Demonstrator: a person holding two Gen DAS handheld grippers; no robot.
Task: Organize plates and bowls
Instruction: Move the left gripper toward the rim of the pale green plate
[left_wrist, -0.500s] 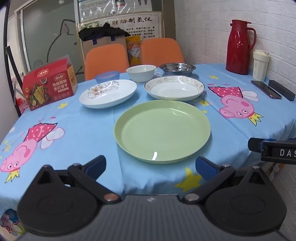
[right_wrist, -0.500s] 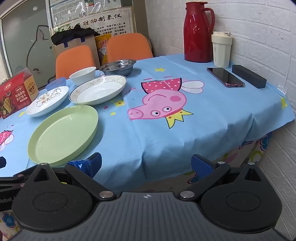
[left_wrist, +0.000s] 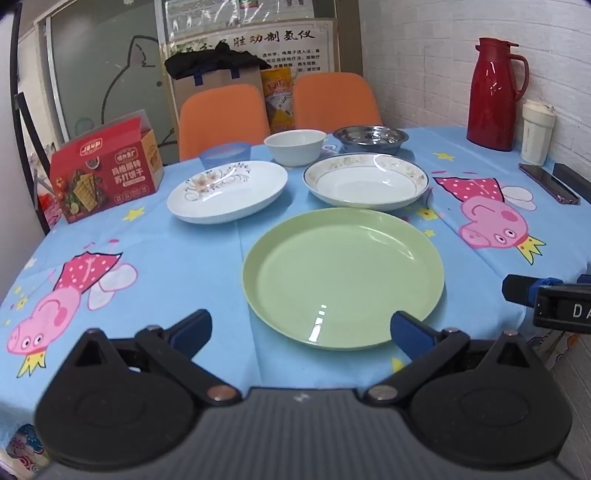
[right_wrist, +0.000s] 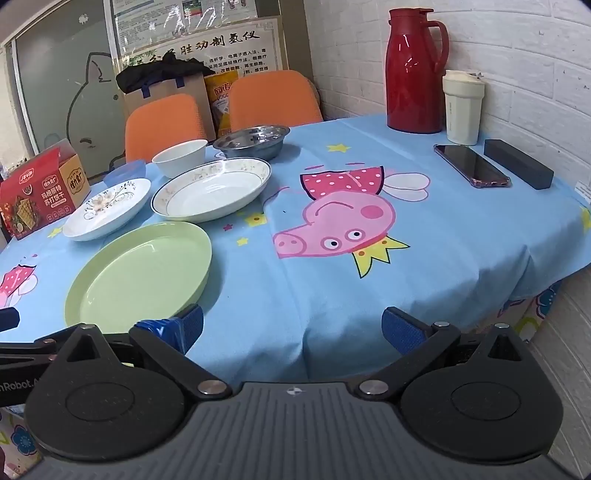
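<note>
Left wrist view puts your left gripper (left_wrist: 299, 330) at the table's near edge, jaws spread wide and empty, the smooth round green plate (left_wrist: 343, 277) lying just ahead between its blue fingertips. Beyond it sit two glossy white ceramic dishes: an oval floral plate (left_wrist: 227, 192) and a round deep plate with a patterned rim (left_wrist: 365, 181). Behind those stand a white bowl (left_wrist: 295, 147), a shiny steel bowl (left_wrist: 371, 138) and a translucent blue bowl (left_wrist: 225, 153). Your right gripper (right_wrist: 291, 328) is also wide apart, gripping nothing, over the cartoon-pig tablecloth (right_wrist: 369, 266). A red thermos (right_wrist: 413, 70), cream cup (right_wrist: 463, 107), phone (right_wrist: 471, 164) and biscuit box (left_wrist: 105, 170) stand clear of the dishes.
</note>
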